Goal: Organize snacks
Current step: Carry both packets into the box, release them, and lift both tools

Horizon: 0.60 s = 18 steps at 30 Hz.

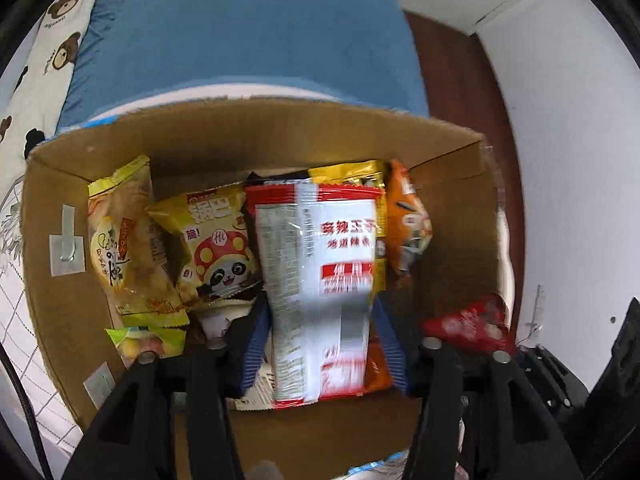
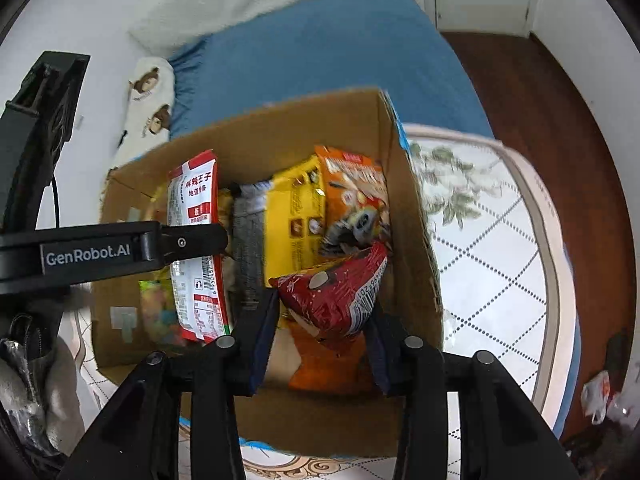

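An open cardboard box [image 1: 240,136] [image 2: 412,240] holds several snack packets standing upright. My left gripper [image 1: 320,344] hangs over the box, and a red-and-white packet [image 1: 320,260] stands between its blue pads, which do not press on it. From the right wrist view, that gripper [image 2: 218,240] reaches in from the left across the same packet [image 2: 194,200]. My right gripper [image 2: 320,336] is open over the box's right side, with a corner of a dark red packet [image 2: 332,296] [image 1: 468,324] loose between its fingers. Yellow [image 1: 120,240], panda-printed [image 1: 216,248] and orange [image 2: 356,200] packets fill the rest.
The box rests on a white patterned mat [image 2: 500,240] beside a bed with a blue sheet [image 1: 240,20] and a bear-print pillow [image 1: 60,40]. Dark wooden floor [image 2: 540,100] lies to the right, with plastic litter [image 2: 600,396] on it.
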Each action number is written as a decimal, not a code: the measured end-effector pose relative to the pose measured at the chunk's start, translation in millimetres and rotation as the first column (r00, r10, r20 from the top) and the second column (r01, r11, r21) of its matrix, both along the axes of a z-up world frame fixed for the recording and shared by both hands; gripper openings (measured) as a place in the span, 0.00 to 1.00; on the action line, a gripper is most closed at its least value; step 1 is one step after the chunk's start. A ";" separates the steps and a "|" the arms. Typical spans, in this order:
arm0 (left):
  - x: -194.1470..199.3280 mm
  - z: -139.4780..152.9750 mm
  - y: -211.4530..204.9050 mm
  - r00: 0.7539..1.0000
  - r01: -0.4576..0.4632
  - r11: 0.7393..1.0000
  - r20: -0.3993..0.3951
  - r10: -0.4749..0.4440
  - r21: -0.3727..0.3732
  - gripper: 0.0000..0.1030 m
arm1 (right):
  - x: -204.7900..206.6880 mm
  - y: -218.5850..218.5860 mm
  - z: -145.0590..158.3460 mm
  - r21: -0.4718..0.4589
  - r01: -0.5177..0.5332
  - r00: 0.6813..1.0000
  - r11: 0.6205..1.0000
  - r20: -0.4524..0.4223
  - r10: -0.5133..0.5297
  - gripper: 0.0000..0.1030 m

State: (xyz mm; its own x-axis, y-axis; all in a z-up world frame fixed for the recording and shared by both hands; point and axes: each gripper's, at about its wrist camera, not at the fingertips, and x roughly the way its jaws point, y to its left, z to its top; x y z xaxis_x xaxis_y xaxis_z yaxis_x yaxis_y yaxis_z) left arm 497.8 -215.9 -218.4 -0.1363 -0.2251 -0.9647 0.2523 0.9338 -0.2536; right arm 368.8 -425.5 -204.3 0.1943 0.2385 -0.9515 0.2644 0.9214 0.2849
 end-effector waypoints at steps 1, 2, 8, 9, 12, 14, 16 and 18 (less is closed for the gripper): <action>1.8 -3.7 0.3 1.000 0.002 1.000 0.003 -0.002 0.000 0.67 | 0.5 -1.3 -2.6 -0.001 0.002 1.000 1.000 -0.005 -0.002 0.70; 2.9 -5.2 0.8 1.000 0.005 1.000 0.013 -0.005 0.007 0.73 | 1.5 -2.8 -5.6 -0.006 0.000 1.000 1.000 -0.009 0.000 0.81; 0.5 -6.4 10.6 0.998 0.020 0.999 0.065 -0.023 0.047 0.82 | 3.3 -4.7 -10.6 -0.027 -0.011 0.999 1.000 -0.034 0.010 0.93; -1.8 -5.1 13.5 0.997 0.020 0.998 0.076 -0.024 0.054 0.82 | 3.4 -4.4 -10.7 -0.029 -0.011 0.999 1.000 -0.034 0.010 0.93; -12.2 1.2 23.9 0.992 0.021 0.997 0.120 -0.030 0.075 0.82 | 0.1 -0.7 -4.9 -0.046 -0.013 0.999 0.999 -0.034 0.012 0.93; -20.2 5.5 31.2 0.989 0.017 0.997 0.144 -0.028 0.081 0.82 | -2.4 1.3 -4.3 -0.060 -0.012 0.999 0.998 -0.034 0.010 0.93; -24.5 11.8 34.9 0.985 0.011 0.996 0.172 -0.026 0.087 0.82 | -5.9 3.8 -0.4 -0.074 -0.011 1.000 0.997 -0.027 0.009 0.93; -30.6 19.6 41.9 0.978 0.004 0.995 0.207 -0.024 0.096 0.82 | -9.3 4.4 3.8 -0.084 -0.008 1.000 0.996 -0.022 0.006 0.94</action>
